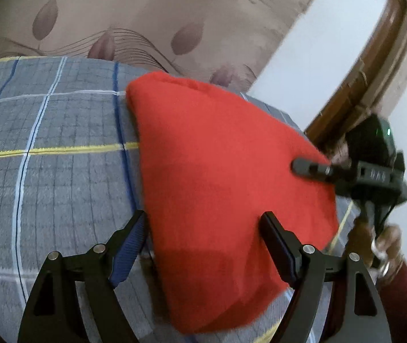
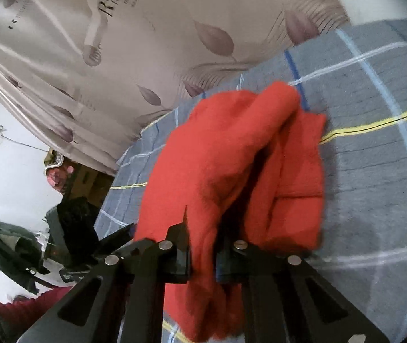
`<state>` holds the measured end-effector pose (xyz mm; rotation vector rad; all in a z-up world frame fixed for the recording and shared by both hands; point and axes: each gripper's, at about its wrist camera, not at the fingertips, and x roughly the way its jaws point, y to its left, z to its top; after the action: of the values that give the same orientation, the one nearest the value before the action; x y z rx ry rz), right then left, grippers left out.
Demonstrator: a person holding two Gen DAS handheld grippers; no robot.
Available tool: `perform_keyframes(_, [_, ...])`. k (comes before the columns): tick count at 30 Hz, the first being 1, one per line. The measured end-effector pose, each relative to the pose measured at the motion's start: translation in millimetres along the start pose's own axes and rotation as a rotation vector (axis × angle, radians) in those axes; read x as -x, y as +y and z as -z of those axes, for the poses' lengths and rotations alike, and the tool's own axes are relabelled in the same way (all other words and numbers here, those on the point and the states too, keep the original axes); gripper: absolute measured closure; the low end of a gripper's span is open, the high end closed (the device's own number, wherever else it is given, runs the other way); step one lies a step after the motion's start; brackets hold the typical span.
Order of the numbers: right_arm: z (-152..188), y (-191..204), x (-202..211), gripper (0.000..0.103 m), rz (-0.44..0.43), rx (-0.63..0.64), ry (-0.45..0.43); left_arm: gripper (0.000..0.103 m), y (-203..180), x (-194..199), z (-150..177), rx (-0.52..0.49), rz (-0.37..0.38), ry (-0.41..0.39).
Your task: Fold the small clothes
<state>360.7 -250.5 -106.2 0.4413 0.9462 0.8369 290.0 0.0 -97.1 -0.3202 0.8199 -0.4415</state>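
We are working over a grey checked bedspread (image 1: 60, 148), soft and woven, lying bare toward nine o'clock, with a leaf-printed curtain (image 1: 146, 14) hanging at twelve. The fuzzy red garment (image 1: 217, 185) is lying bunched in a rough triangle at centre. Our left gripper (image 1: 203, 243) is standing wide apart, straddling its near edge without pressing, while our right gripper (image 2: 202, 245) is clamping a fold of it at three o'clock.

Left claw (image 1: 203, 228) spread wide, gripping nothing — right claw (image 2: 202, 245) clamped on cloth.
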Motion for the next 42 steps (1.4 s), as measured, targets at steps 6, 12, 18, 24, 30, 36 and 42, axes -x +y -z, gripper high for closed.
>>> perform_keyframes(6, [19.1, -28.3, -17.0, 0.093, 0.004, -0.093, 0.051, 0.023, -15.1, 14.3, 14.7, -0.044, -0.046, 0.001])
perform_keyframes(12, [17.9, -20.2, -10.4, 0.086, -0.058, -0.063, 0.050, 0.023, -44.2, 31.8, 0.2, -0.157, -0.010, -0.102])
perform_keyframes(18, [-11.9, -16.2, 19.7, 0.057, 0.036, -0.041, -0.089, 0.023, -47.3, 2.0, -2.1, -0.156, 0.047, -0.056])
perform_keyframes(24, [-65.9, -2.5, -10.8, 0.057, 0.246, 0.067, -0.078, 0.023, -41.6, -9.3, 1.7, -0.119, 0.082, 0.002])
perform_keyframes(30, [-77.6, -31.2, -40.1, 0.070, 0.474, 0.014, -0.041, 0.022, -32.3, -15.1, 1.5, -0.078, 0.125, 0.024])
perform_keyframes(36, [-103.4, 28.1, -17.3, 0.048, 0.429, 0.136, -0.155, 0.020, -30.5, -13.7, 3.1, -0.069, 0.138, 0.021])
perform_keyframes(42, [-132.8, 89.5, -106.8, 0.019, 0.415, 0.352, 0.121, 0.020, -26.0, -12.4, 4.0, -0.043, 0.164, 0.013])
